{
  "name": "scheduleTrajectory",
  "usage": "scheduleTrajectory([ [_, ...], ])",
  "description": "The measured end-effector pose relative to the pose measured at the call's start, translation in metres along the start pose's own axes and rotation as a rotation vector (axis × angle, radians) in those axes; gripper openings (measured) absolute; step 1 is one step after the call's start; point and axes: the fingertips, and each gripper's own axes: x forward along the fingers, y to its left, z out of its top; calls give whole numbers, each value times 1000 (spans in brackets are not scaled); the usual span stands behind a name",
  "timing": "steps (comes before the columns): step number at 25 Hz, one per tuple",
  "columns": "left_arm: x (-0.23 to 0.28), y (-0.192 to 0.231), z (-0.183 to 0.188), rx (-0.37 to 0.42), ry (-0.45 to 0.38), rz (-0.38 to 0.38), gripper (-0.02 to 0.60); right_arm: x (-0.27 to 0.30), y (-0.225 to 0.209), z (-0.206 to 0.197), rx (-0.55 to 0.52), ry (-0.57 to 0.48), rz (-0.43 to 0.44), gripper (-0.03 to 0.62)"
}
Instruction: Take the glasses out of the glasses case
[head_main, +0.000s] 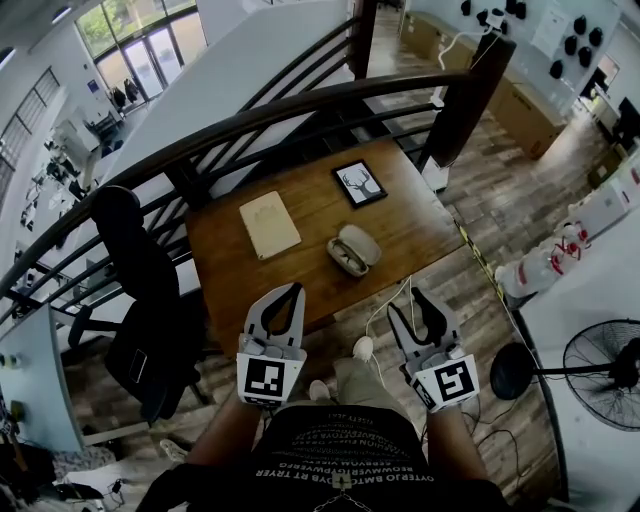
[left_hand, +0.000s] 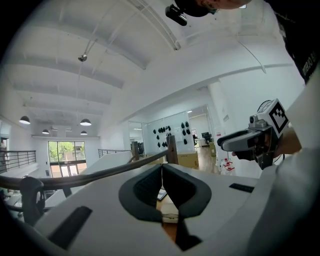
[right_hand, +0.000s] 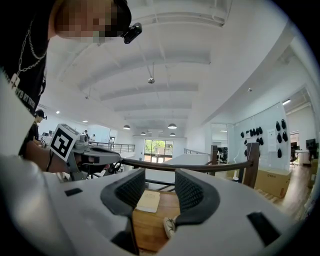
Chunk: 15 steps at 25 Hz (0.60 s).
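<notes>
Overhead, two low views; shared table (head_main: 400, 225)

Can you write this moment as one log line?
phase: not reaching yet | left claw: shut, empty | right claw: open, empty | case: on table, untouched

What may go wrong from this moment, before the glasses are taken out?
1. The left gripper is shut. It must open before it can steady the glasses case, or the case may slide on the table.
2. The glasses are hard to make out inside, so the open right gripper might grip the case wall instead.
</notes>
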Motion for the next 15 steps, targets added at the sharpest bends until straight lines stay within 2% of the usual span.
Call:
scheduleTrajectory([
  [9,47,13,0,-51,16,31,29,35,-43,1,6,-10,34,173],
  [15,82,16,3,-21,24,43,29,60,-70,-2,10,-13,62,173],
])
